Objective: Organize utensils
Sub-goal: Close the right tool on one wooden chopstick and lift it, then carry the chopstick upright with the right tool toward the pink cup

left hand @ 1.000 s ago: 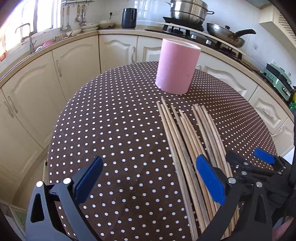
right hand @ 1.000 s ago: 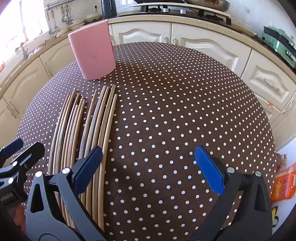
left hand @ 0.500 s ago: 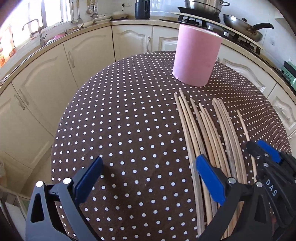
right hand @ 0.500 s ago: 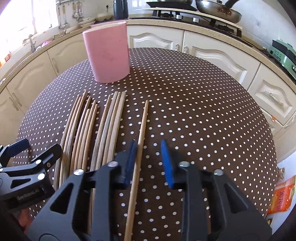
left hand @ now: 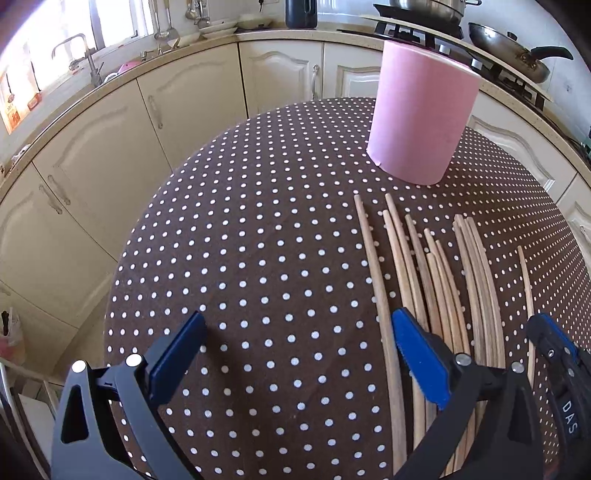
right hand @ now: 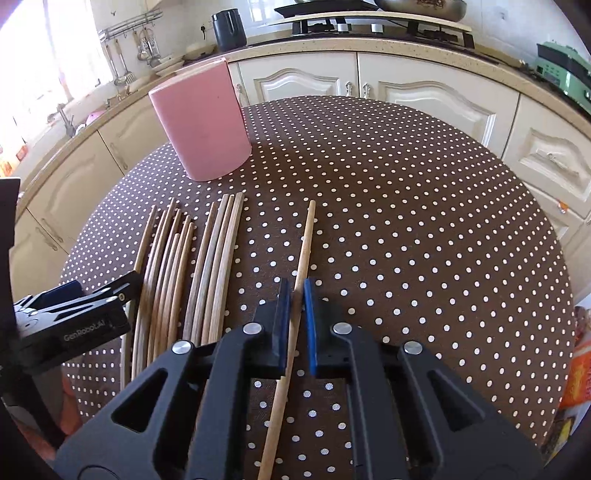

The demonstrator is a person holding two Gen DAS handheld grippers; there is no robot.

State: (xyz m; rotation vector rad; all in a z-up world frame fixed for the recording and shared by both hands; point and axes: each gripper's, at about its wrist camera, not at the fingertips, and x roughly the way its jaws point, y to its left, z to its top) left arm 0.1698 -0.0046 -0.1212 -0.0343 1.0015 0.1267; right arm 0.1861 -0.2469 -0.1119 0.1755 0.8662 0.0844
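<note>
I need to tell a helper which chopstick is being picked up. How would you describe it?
On the polka-dot table, in front of the pink holder, lies a row of chopsticks. It is the single chopstick right of them, apart, pinched in the right gripper.

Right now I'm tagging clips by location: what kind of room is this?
Most likely a home kitchen. A gas stove with a frying pan sits on the counter, cream cabinets run beneath it, and a sink faucet stands by the window. Ladles hang on a wall rack.
</note>
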